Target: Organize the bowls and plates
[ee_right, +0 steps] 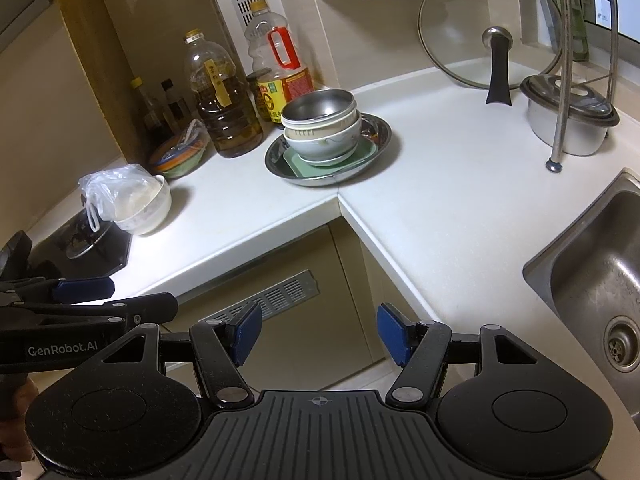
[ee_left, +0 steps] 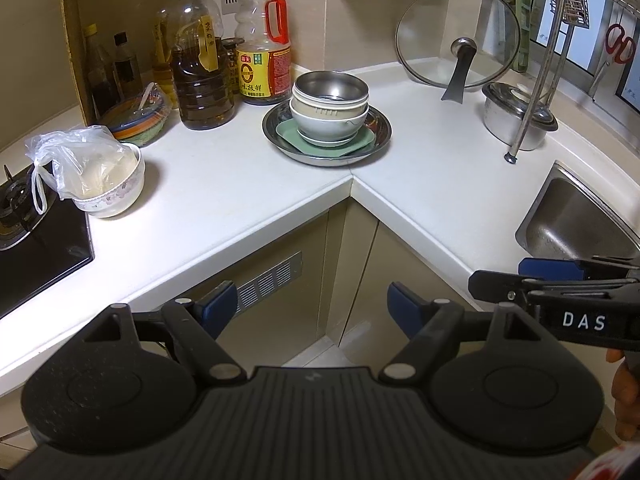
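A stack of dishes stands in the counter's corner: a steel bowl [ee_left: 330, 89] on top of nested white bowls [ee_left: 329, 122], on a green square plate [ee_left: 288, 133], all in a wide steel plate [ee_left: 382, 130]. The same stack shows in the right wrist view, steel bowl [ee_right: 319, 106] over steel plate [ee_right: 382, 132]. My left gripper [ee_left: 310, 304] is open and empty, held off the counter's front edge, well short of the stack. My right gripper [ee_right: 319, 330] is open and empty too, beside the left one. Each gripper shows at the edge of the other's view.
Oil and sauce bottles [ee_left: 202, 60] stand behind the stack. A floral bowl with a plastic bag [ee_left: 108, 184] sits near the gas stove [ee_left: 24, 216]. A colourful bowl [ee_left: 138, 118], a glass lid [ee_left: 458, 38], a lidded pot [ee_left: 516, 118], a rack pole [ee_left: 532, 92] and the sink [ee_left: 576, 216] are on the counter.
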A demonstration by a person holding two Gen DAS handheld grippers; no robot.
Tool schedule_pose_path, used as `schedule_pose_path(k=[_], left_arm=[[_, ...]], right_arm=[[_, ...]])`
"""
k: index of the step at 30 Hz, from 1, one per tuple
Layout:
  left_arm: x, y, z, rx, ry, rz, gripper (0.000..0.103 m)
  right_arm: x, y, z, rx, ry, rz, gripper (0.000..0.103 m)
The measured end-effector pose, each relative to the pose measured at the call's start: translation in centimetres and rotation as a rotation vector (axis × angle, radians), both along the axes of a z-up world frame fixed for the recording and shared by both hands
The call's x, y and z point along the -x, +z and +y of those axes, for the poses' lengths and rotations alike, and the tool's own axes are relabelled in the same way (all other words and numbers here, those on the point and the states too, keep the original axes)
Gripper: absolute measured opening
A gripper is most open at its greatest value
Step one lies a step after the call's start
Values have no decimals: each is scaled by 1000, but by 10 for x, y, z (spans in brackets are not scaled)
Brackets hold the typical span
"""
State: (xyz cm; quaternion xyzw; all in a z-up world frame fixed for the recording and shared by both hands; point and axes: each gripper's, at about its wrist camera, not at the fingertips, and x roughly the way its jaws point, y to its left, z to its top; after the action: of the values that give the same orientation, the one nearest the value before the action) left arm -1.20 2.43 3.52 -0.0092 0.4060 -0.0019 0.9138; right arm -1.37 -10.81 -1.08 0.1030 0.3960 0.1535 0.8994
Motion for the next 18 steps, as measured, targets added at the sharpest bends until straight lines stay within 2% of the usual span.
schedule_pose_path(k=[18], left_arm=[[0,0,0,1,0,0,81]], right_arm=[[-3,-1,-1,0,-2,0,64]])
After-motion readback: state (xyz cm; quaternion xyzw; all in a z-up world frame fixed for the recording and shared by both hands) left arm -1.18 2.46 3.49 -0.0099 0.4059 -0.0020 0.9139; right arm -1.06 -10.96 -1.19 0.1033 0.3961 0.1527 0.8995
